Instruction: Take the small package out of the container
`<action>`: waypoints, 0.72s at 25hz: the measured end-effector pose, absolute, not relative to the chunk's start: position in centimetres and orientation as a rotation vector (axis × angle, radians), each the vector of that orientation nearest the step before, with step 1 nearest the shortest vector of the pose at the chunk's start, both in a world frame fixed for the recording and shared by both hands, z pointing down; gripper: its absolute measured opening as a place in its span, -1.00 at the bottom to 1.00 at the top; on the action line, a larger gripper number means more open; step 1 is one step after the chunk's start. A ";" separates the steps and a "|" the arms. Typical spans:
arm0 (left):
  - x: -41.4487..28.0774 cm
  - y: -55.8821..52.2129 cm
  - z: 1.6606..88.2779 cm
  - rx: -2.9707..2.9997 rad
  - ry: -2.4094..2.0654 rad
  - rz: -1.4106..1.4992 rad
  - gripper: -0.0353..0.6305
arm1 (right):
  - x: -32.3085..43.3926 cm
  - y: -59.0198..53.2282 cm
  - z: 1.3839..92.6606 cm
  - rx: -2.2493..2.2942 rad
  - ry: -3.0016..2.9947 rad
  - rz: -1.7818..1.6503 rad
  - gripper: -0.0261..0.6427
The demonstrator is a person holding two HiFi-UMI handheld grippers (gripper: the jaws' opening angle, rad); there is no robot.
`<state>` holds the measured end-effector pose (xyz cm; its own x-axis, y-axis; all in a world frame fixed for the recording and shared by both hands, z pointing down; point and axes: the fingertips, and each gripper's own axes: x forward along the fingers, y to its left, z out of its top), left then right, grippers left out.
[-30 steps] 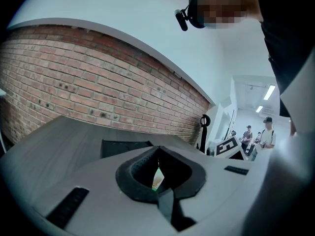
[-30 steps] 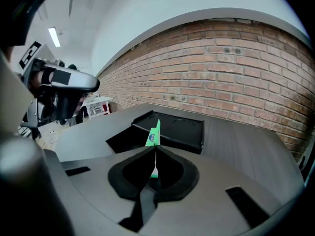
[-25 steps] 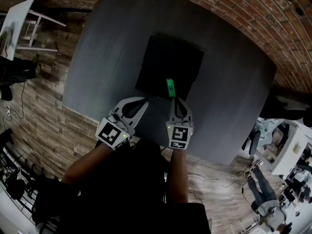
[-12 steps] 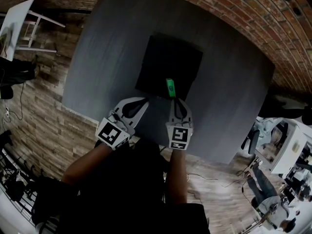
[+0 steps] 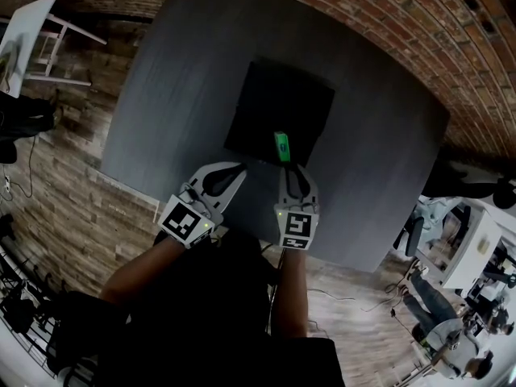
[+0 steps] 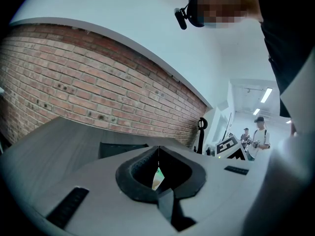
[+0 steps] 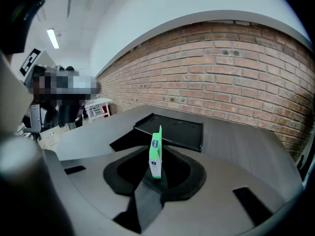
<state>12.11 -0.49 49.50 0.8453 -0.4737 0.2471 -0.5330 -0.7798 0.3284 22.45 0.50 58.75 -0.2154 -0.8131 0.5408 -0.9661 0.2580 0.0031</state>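
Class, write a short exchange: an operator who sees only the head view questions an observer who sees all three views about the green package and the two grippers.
Operator: In the head view the green package is at the tips of the right gripper. Is it gripped?
Observer: The right gripper view shows the jaws opening, with the package standing upright and edge-on between them.
Operator: And the left gripper?
Observer: Its own view shows the jaws together at the tips, gripping nothing.
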 end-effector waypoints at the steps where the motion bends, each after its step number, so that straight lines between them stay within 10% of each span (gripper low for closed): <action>1: 12.1 -0.5 49.5 2.634 -0.748 0.215 -0.79 | 22.5 0.4 58.6 1.614 -2.102 0.470 -0.63; 18: 11.3 -1.6 49.7 2.620 -0.760 0.203 -0.79 | 21.9 -1.7 59.3 1.573 -2.107 0.481 -0.65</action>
<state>11.33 -1.64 49.66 0.8412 -0.4815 0.2461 -0.5400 -0.7706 0.3384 21.86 -1.68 59.30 -0.2365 -0.7966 0.5564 -0.9591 0.2830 -0.0024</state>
